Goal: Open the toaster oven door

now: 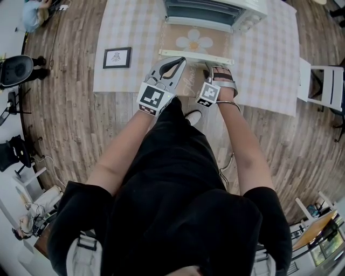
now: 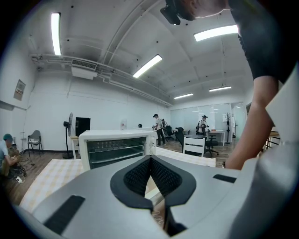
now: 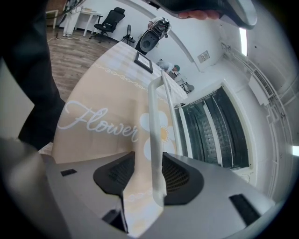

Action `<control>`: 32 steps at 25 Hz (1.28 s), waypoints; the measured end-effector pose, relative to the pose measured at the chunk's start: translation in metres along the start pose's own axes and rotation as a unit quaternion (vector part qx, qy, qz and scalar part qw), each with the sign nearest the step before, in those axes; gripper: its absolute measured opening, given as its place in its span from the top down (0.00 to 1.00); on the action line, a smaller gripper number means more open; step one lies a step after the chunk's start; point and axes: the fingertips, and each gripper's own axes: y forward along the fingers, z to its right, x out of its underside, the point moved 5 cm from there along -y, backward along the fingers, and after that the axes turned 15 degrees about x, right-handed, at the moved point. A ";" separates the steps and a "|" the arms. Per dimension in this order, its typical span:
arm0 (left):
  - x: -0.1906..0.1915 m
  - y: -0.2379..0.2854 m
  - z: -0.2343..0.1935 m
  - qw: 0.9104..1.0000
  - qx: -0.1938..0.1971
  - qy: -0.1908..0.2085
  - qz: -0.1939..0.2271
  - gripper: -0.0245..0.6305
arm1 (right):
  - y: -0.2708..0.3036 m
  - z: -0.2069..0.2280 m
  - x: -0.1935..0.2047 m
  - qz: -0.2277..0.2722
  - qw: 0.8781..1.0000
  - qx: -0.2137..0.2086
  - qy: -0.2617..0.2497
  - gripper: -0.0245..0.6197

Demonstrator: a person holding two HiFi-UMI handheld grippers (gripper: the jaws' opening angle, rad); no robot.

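Note:
The white toaster oven [image 1: 215,11] stands at the table's far edge. Its glass door [image 1: 197,40] hangs open and flat, and racks show in the cavity [image 3: 219,126]. The door's white handle bar [image 3: 156,135] runs between the jaws of my right gripper [image 3: 148,173]. The bar lies against the right pad, with a gap to the left pad. In the head view that right gripper [image 1: 215,69] sits just before the handle bar [image 1: 186,54]. My left gripper [image 1: 178,62] hovers beside it, its pads [image 2: 150,161] closed together on nothing, pointing at the toaster oven [image 2: 117,147].
A beige mat [image 3: 93,121] printed with "Flower" lies under the door on the checked tablecloth [image 1: 264,59]. A small framed picture [image 1: 117,57] sits at the table's left. A white chair [image 1: 326,86] stands to the right, and people [image 2: 159,128] stand far behind.

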 end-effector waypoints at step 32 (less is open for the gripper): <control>-0.095 -0.009 0.008 0.999 0.022 0.026 0.014 0.94 | -0.157 0.229 -0.018 0.218 0.837 -0.004 0.501 0.93</control>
